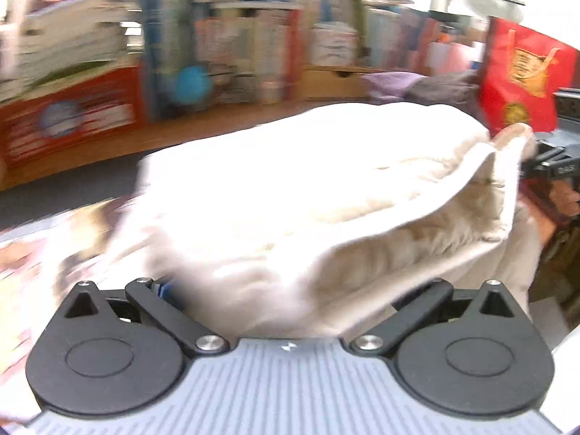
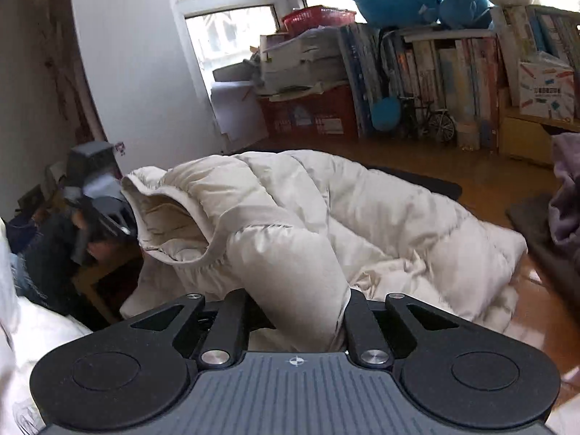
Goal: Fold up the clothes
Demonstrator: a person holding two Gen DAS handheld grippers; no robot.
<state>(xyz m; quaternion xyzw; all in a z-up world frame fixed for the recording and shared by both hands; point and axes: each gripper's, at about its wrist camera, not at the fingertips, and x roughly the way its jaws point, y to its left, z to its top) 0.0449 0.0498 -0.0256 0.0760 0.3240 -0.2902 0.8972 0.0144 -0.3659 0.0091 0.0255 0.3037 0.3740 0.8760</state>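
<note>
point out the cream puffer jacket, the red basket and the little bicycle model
cream puffer jacket [image 2: 290, 195]: right wrist view, on the quilted back panel.
red basket [image 2: 317, 18]: right wrist view, on its front wall, atop the paper stack.
bicycle model [image 2: 433, 117]: right wrist view, near its frame.

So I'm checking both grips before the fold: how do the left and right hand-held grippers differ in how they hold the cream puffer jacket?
The left hand-held gripper has its linkage arms splayed wide, with jacket fabric draped over it; its fingertips are hidden, so its closure is unclear. The right hand-held gripper has its arms drawn closer, pinching a padded fold. The left view is motion-blurred; the right view is sharp. Both hold parts of the same jacket above the wooden surface.
</note>
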